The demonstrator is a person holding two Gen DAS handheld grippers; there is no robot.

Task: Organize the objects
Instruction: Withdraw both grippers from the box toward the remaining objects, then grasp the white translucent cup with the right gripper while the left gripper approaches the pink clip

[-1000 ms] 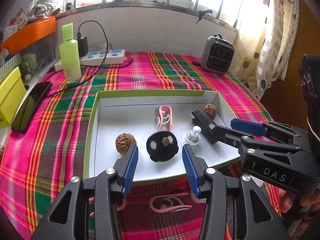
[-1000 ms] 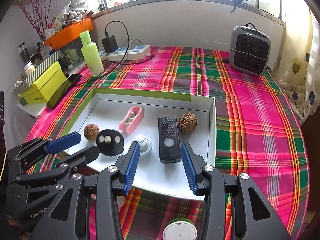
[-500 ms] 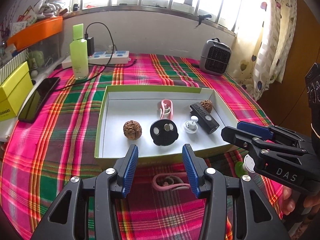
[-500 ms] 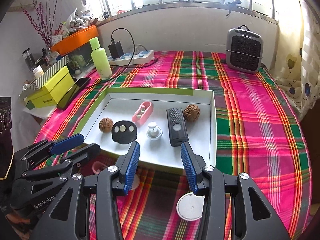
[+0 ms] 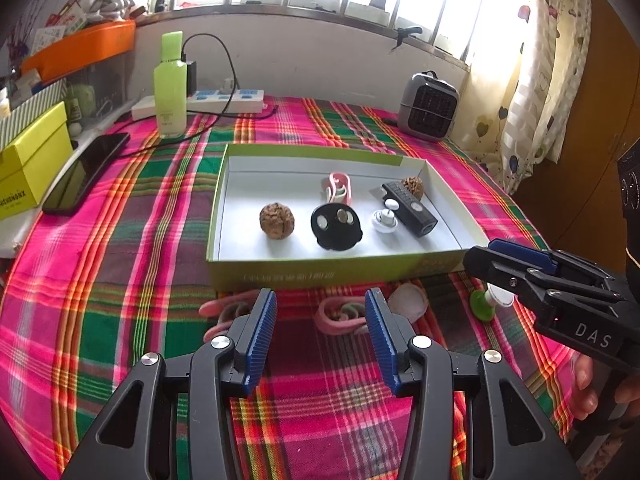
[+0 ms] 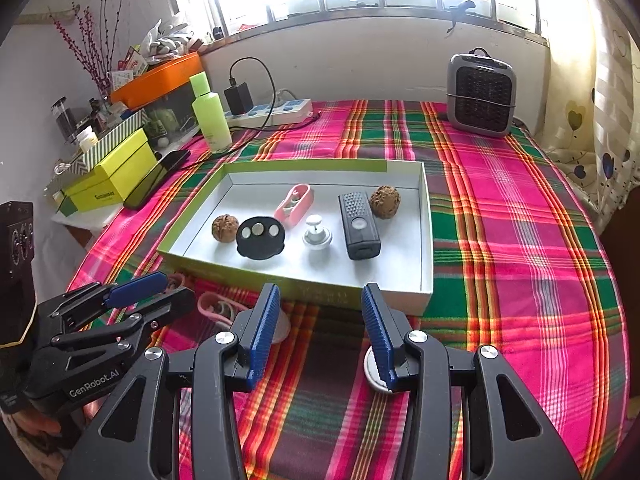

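Both tools are hovering over the plaid-covered desk (image 5: 120, 280), just in front of the shallow white tray with a green outer wall (image 5: 320, 272).

**Tool state.** The left tool (image 5: 320, 320) is standing with its blue-padded jaws spread and nothing between them. The right tool (image 6: 318, 320) is likewise spread and empty.

**Location of task items.** Already lying in the tray:
- two brown walnuts (image 5: 277, 220) (image 5: 412, 183)
- a black round disc with three metal studs (image 5: 335, 227)
- a pink plastic clip (image 5: 340, 188)
- a white knobbed suction cup (image 5: 385, 220)
- a black rectangular remote (image 5: 410, 209)

Lying loose on the cloth, in front of the tray:
- a pink-and-green looped clip (image 5: 340, 314), just ahead of the left tool
- a second pink clip (image 5: 224, 312) to its left
- a pale round shell-like piece (image 5: 408, 300)
- a green-based suction peg (image 5: 486, 304) beneath the right tool
- a white round disc (image 6: 372, 368), partly hidden behind the right tool's right finger

**Hazards.**
1. The looped clip is lying flat and thin; jaws closing too high are likely to slide over it or pinch the cloth.
2. The two tools are working near each other, so a simultaneous reach toward the same item risks collision.
3. A low carry risks striking the tray's front wall and shifting the tray.
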